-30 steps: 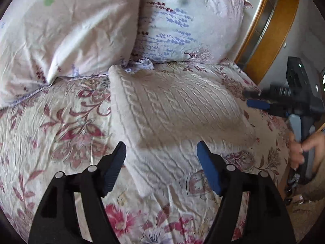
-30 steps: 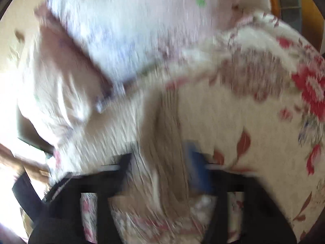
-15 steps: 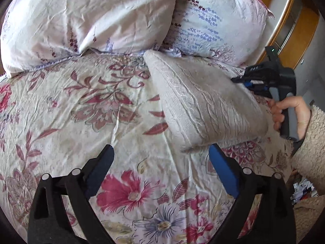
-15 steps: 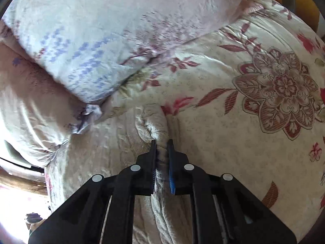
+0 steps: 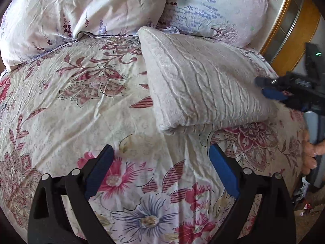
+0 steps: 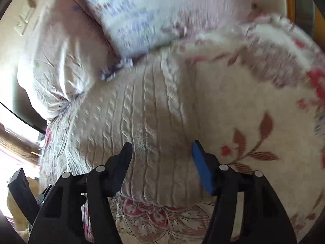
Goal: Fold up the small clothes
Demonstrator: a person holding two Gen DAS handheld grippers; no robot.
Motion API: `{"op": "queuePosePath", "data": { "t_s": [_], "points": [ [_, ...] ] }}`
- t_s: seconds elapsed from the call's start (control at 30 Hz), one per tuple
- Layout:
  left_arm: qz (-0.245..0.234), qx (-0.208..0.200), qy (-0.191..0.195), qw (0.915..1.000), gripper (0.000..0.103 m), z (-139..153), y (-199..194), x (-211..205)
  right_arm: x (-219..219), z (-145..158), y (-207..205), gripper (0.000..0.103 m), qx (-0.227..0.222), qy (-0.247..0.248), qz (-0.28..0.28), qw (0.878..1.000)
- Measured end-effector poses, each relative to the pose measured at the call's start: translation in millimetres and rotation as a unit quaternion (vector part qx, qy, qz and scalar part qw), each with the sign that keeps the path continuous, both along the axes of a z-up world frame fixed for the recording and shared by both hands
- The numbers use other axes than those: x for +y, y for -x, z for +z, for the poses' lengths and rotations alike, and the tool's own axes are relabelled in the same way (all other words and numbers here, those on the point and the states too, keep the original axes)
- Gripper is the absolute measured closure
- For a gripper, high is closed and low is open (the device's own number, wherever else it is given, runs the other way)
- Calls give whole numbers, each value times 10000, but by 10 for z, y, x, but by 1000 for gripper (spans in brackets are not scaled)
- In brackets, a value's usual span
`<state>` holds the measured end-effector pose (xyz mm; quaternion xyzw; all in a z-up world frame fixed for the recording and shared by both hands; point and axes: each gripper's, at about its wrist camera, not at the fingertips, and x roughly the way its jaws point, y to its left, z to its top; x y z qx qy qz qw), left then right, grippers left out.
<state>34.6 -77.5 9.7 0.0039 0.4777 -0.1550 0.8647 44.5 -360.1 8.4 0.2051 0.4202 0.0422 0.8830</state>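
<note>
The sweater, a cream cable-knit, lies folded on the bed, its far end touching the two pillows at the head. It is doubled over into a thick slab, with a rounded folded edge facing the left hand-held gripper and the cable ribs running along its length. The floral bedspread shows bare all around its near and left sides.

The left hand-held gripper hovers over the bedspread just short of the sweater's near edge. Its jaws are spread wide, blue pads facing each other, with nothing between them but flowered cloth below.

The right hand-held gripper is over the sweater itself, near its right-hand edge where knit meets bedspread. Its jaws stand well apart and grasp nothing; the knit lies between and beneath them. From the left wrist view the same gripper appears at the sweater's far right side, its tips close to the fabric, though the blur there leaves me unsure whether they touch it. The person's hand shows on its grip at the frame's edge.

The right wrist view is smeared at the top and right, so the pillows and the bedspread's pattern there read only as soft colour. A wooden bed frame curves past the pillows.
</note>
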Motion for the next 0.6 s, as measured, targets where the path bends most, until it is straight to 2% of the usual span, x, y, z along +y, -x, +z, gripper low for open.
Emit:
{"op": "queuePosePath", "data": {
  "t_s": [0.03,0.07,0.13,0.17,0.33,0.47,0.5,0.6],
  "points": [
    [46,6,-32,10000,2,-15,4,-19,47,114,119,20,-179,499,-103,9985],
    [84,25,-50,9999,2,-38,9,-40,80,153,194,1,-250,811,-218,9962],
    [127,7,-211,9997,2,-77,21,-91,179,169,411,1,-427,1562,-512,9855],
    [120,-15,-321,9994,2,-88,29,-120,205,86,416,1,-394,1645,-478,9844],
    [208,-124,-613,9978,2,-122,25,-196,357,-343,505,1,309,1399,-88,9896],
    [258,-295,-741,9965,2,-145,50,-227,548,-475,530,1,466,1761,118,9832],
    [260,-343,-720,9965,2,-148,63,-219,584,-484,542,1,392,1929,144,9803],
    [256,-430,-710,9962,2,-153,77,-214,599,-520,581,1,191,1927,75,9810]
  ]
}}
